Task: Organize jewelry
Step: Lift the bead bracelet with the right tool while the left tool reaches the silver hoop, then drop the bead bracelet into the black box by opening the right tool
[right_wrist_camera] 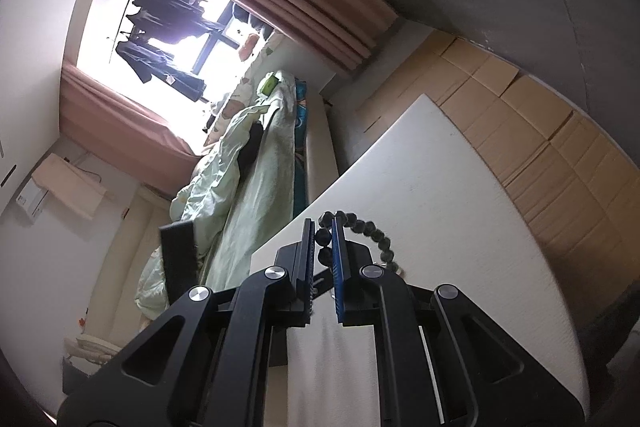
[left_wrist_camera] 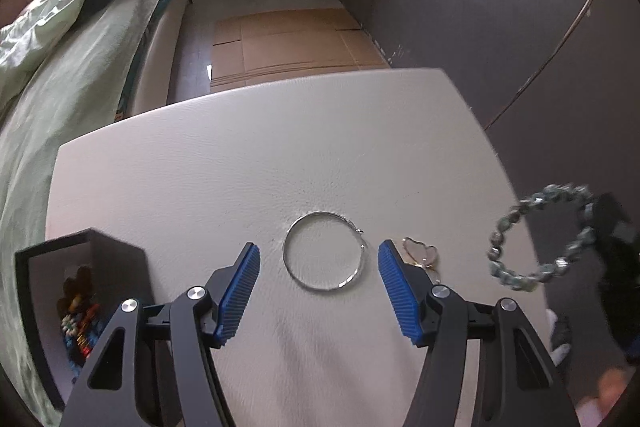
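The left gripper (left_wrist_camera: 318, 259) hangs wide open and empty over the white padded tabletop (left_wrist_camera: 200, 179), its blue ribbed pads either side of a thin silver wire bangle (left_wrist_camera: 324, 251) lying flat. That bangle looks light, stiff and slippery, so it is probably best pinched across the rim. The right gripper (right_wrist_camera: 323, 227) is closed on a grey-green beaded bracelet (right_wrist_camera: 370, 231), held aloft; it is limp and likely to swing. A black open box (left_wrist_camera: 80, 267) holding colourful trinkets sits at left.
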